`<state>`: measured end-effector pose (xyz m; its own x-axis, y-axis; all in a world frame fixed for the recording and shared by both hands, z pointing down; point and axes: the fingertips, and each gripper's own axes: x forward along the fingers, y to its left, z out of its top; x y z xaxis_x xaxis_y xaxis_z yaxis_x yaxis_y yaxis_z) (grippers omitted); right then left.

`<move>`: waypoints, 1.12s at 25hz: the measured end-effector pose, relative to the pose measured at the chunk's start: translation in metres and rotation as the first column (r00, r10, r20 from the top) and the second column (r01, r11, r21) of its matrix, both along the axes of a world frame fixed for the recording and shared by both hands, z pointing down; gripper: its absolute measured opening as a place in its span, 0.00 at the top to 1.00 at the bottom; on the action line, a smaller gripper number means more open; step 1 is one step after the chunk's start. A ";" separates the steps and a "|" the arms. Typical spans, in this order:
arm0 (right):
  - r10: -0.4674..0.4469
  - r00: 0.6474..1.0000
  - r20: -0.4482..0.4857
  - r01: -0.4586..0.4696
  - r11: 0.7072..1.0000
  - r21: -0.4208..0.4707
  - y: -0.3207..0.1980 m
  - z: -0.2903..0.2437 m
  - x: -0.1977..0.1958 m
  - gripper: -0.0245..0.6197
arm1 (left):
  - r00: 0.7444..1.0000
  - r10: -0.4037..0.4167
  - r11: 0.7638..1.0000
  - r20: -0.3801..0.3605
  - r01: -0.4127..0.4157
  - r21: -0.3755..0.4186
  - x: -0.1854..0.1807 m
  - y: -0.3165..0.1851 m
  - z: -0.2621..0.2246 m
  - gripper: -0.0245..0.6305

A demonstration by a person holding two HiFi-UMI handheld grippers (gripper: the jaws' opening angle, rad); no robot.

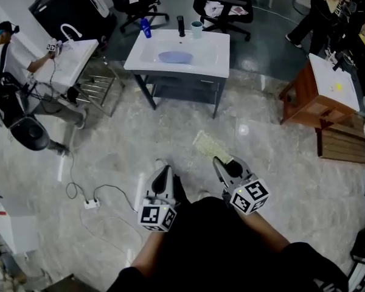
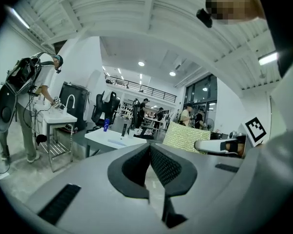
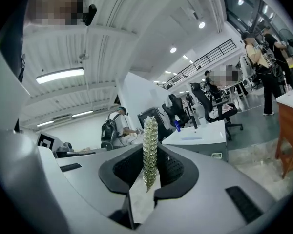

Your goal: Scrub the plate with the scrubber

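Plate [image 1: 175, 57]: bluish, lying in white sink [image 1: 222, 44], well ahead across the floor. Scrubber [image 3: 150, 145]: edge-on, clamped in right gripper [image 1: 226, 165]. Left gripper [image 2: 149, 149]: closed, empty. Risk: pad twisting loose from narrow pinch under scrubbing pressure; plate sliding, unheld.

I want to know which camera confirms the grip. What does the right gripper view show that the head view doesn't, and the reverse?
Only the right gripper view: the right gripper with jaws pressed shut on the scrubber, seen edge-on, and the ceiling lights. Only the head view: the scrubber's broad face, the right gripper's marker cube, and a power strip on the floor. Both: the scrubber, the white sink with a blue bottle, and the left gripper.
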<state>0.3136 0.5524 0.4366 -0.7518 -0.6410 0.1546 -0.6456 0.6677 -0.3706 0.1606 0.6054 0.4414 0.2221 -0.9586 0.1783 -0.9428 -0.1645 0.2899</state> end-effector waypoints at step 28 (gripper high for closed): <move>0.056 0.986 -0.157 -0.061 0.998 -0.031 -0.254 0.002 -0.228 0.86 | 0.996 0.058 0.998 -0.068 -0.059 -0.013 -0.246 -0.268 0.005 0.96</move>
<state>0.0861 0.2985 0.4383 -0.6782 -0.6752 0.2903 -0.7348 0.6155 -0.2850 -0.0855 0.3378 0.4462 0.2899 -0.9410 0.1747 -0.9097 -0.2142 0.3558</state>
